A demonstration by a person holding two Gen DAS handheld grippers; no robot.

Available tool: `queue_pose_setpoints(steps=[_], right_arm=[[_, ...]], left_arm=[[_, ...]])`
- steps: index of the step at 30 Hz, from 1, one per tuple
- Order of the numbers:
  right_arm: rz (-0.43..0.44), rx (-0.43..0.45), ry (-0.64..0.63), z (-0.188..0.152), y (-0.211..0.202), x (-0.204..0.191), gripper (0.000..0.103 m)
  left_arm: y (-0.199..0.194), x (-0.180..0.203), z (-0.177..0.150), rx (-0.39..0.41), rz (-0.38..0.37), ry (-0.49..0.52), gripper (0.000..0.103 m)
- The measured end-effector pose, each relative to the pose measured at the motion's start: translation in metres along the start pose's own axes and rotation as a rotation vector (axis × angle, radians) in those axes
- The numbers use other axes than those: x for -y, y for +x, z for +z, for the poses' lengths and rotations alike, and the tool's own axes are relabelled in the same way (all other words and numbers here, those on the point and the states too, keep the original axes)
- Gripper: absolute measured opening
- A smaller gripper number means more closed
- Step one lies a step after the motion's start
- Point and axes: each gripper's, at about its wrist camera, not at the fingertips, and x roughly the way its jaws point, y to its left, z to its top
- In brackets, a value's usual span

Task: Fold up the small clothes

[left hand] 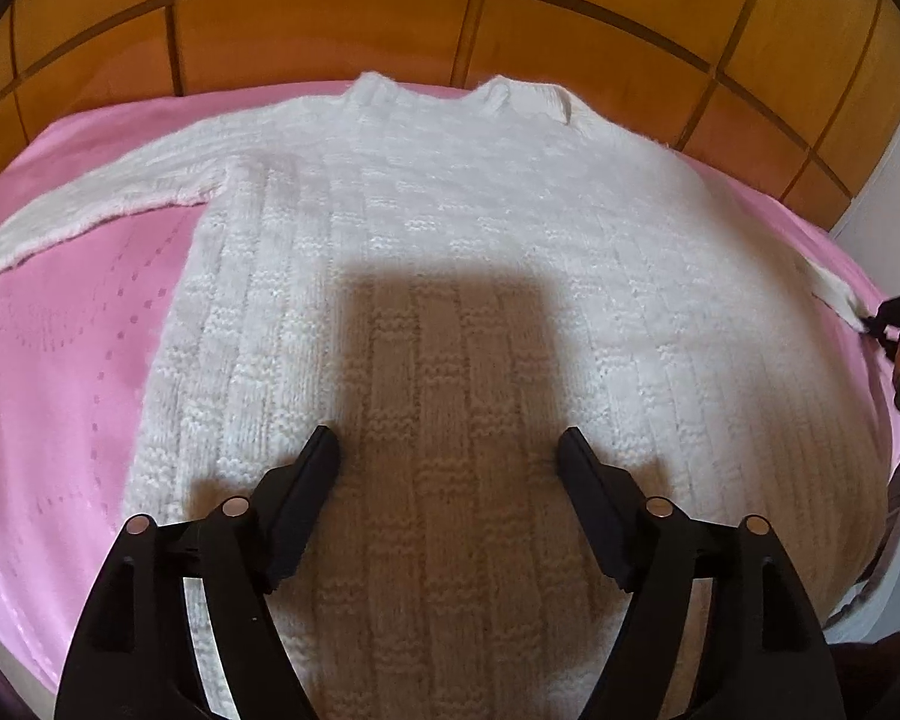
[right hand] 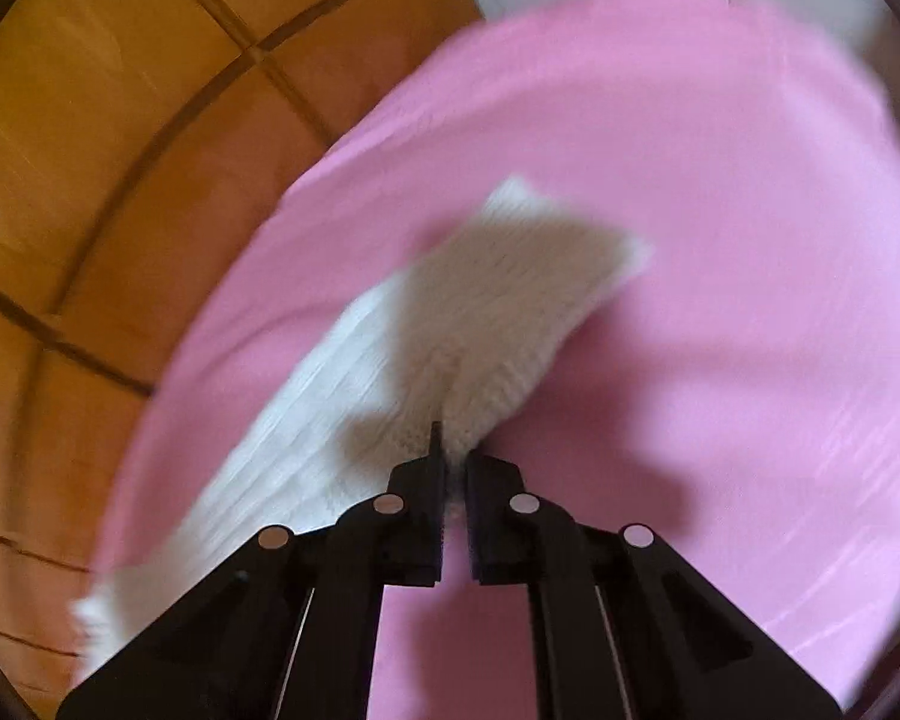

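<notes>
A white knitted sweater [left hand: 450, 252] lies flat on a pink bedspread [left hand: 60, 312], neck toward the wooden headboard. Its left sleeve [left hand: 90, 204] stretches out to the left. My left gripper [left hand: 449, 450] hovers over the sweater's lower body, open, with nothing between its fingers. At the far right edge of the left wrist view, my right gripper [left hand: 888, 324] holds the end of the other sleeve. In the blurred right wrist view, the right gripper [right hand: 453, 450] is shut on that sleeve [right hand: 498, 324], pinching its edge near the cuff.
A wooden panelled headboard [left hand: 450, 18] runs behind the bed. A white wall [left hand: 894, 192] stands at the right. Bare pink bedspread [right hand: 750, 240] spreads right of the sleeve.
</notes>
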Motion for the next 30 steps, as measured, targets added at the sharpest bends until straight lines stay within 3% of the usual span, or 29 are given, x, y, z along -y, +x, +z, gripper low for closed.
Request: queue_pose_setpoints(steps=[4,9,14,17,23,25,26,27,30], right_arm=[[-0.044,0.045,-0.048,0.019,-0.004,-0.017,0.005],[0.125,0.055,-0.267,-0.011,-0.032,-0.098,0.005],[0.325,-0.008,-0.515,-0.084,-0.055,-0.196,0.005],[0.448,-0.084,-0.694,-0.154,-0.064,-0.264,0.005],[0.548,-0.231,-0.916,-0.279,-0.061,-0.347,0.005],[0.579,-0.288,-0.961,-0.311,-0.06,-0.36,0.016],[0.587,-0.317,-0.963,-0.322,-0.059,-0.363,0.051],[0.593,-0.314,-0.955,-0.327,-0.064,-0.365,0.069],[0.623,-0.306,-0.912,-0.33,-0.072,-0.348,0.068]], left_arm=[[0.002,-0.002,0.001,0.005,-0.003,-0.007,0.077],[0.003,-0.003,0.001,0.018,-0.011,-0.01,0.079],[-0.001,-0.008,0.001,0.029,-0.045,-0.012,0.079],[-0.005,-0.011,0.001,0.039,-0.067,-0.037,0.079],[-0.013,-0.02,0.003,0.05,-0.125,-0.086,0.079],[-0.015,-0.022,0.007,0.045,-0.147,-0.095,0.078],[-0.016,-0.024,0.008,0.047,-0.158,-0.098,0.078],[-0.018,-0.027,0.01,0.053,-0.165,-0.105,0.075],[-0.018,-0.033,0.018,0.051,-0.199,-0.125,0.063]])
